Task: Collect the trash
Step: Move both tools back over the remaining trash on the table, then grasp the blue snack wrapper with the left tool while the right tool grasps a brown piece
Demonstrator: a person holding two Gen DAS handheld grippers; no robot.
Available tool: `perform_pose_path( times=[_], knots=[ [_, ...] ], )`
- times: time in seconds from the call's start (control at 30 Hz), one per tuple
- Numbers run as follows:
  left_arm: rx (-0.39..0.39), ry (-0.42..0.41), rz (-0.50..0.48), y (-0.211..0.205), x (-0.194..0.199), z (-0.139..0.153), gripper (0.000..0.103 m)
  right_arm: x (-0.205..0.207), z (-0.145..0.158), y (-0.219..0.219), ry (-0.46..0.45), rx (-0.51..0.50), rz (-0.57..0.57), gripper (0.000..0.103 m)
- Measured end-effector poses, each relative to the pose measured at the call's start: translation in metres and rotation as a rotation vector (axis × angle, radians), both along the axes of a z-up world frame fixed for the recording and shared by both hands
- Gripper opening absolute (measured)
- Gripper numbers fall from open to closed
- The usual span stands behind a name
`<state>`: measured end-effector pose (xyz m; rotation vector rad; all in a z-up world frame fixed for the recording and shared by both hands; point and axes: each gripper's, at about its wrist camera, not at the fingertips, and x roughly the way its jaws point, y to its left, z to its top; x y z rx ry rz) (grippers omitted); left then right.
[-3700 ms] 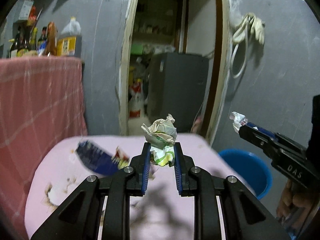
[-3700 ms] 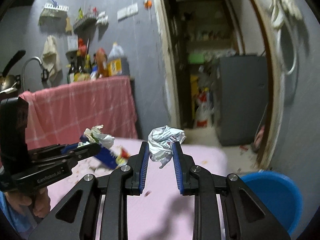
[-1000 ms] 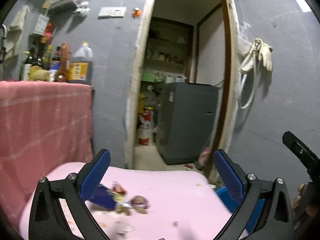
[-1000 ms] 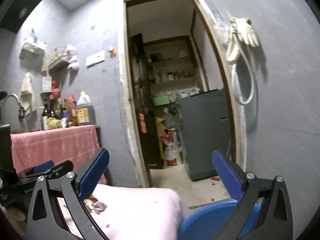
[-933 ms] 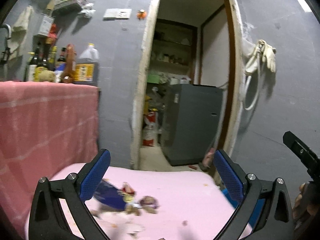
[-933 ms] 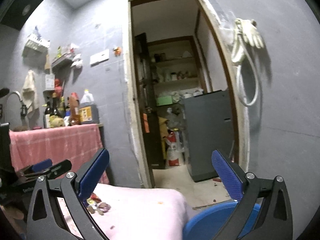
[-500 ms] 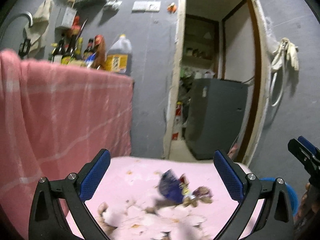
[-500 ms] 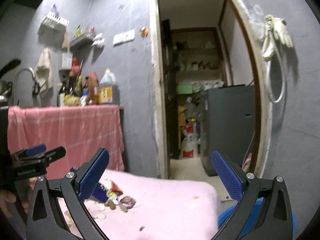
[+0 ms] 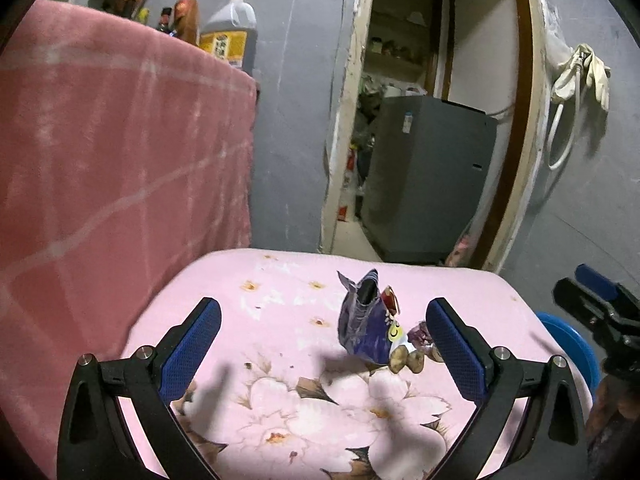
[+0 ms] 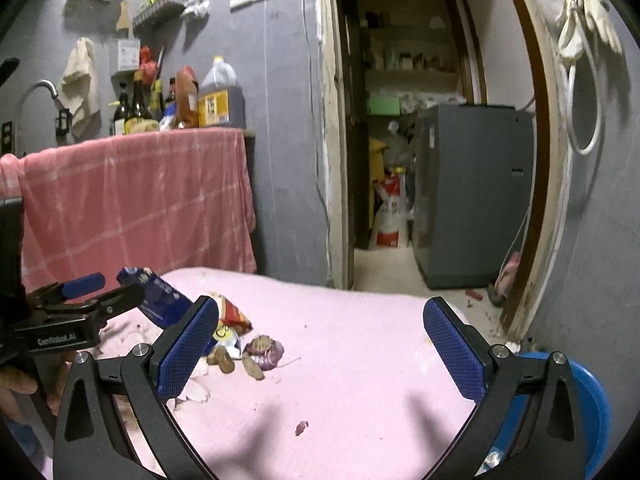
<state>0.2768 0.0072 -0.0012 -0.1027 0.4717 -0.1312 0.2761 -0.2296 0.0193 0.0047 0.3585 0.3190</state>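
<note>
A crumpled dark blue snack bag [image 9: 366, 320] stands on the pink flowered table [image 9: 280, 288], with brown scraps [image 9: 404, 360] and a purple onion peel [image 9: 420, 330] beside it. My left gripper [image 9: 322, 346] is open and empty, just short of the bag. My right gripper [image 10: 320, 350] is open and empty over the table's right part. In the right wrist view the bag [image 10: 160, 300] lies far left, the onion peel [image 10: 266, 350] and scraps [image 10: 224, 360] next to it. A blue bin [image 10: 588, 408] stands at the table's right end.
A counter draped in pink cloth [image 10: 136, 200] stands left, with bottles [image 10: 220, 100] on it. A doorway behind the table shows a grey cabinet [image 10: 472, 192]. White gloves [image 10: 588, 12] hang on the right wall. A small crumb [image 10: 301, 427] lies on the table.
Both grippers let go of their crumpled paper and opened. Both then swung left and tilted down toward the table, so the snack bag is now between my left fingers' line of sight.
</note>
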Motion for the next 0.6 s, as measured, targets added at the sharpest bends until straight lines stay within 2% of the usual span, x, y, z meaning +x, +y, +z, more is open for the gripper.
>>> perform_pose_path(
  times=[0.07,0.13,0.2,0.23,0.37,0.4,0.5,0.6],
  knots=[
    [-0.01,0.015,-0.018,0.0,0.004,-0.001,0.092,0.007,-0.004,0.004,0.035,-0.014,0.011,0.1],
    [-0.024,0.039,-0.037,0.001,0.01,-0.003,0.082,0.012,-0.009,0.009,0.067,-0.034,0.028,0.089],
    [-0.038,0.055,-0.051,0.002,0.012,-0.003,0.067,0.017,-0.013,0.016,0.1,-0.059,0.041,0.08],
    [-0.046,0.064,-0.06,0.003,0.013,-0.003,0.064,0.02,-0.015,0.019,0.116,-0.068,0.051,0.076],
    [-0.071,0.09,-0.085,0.006,0.016,-0.005,0.036,0.027,-0.024,0.03,0.177,-0.089,0.106,0.067],
    [-0.076,0.097,-0.089,0.007,0.018,-0.004,0.028,0.029,-0.026,0.033,0.194,-0.095,0.12,0.061],
    [-0.095,0.113,-0.097,0.008,0.02,-0.005,0.018,0.034,-0.036,0.044,0.252,-0.135,0.153,0.052],
    [-0.107,0.125,-0.095,0.009,0.019,-0.006,0.013,0.037,-0.045,0.054,0.296,-0.178,0.179,0.047]
  ],
)
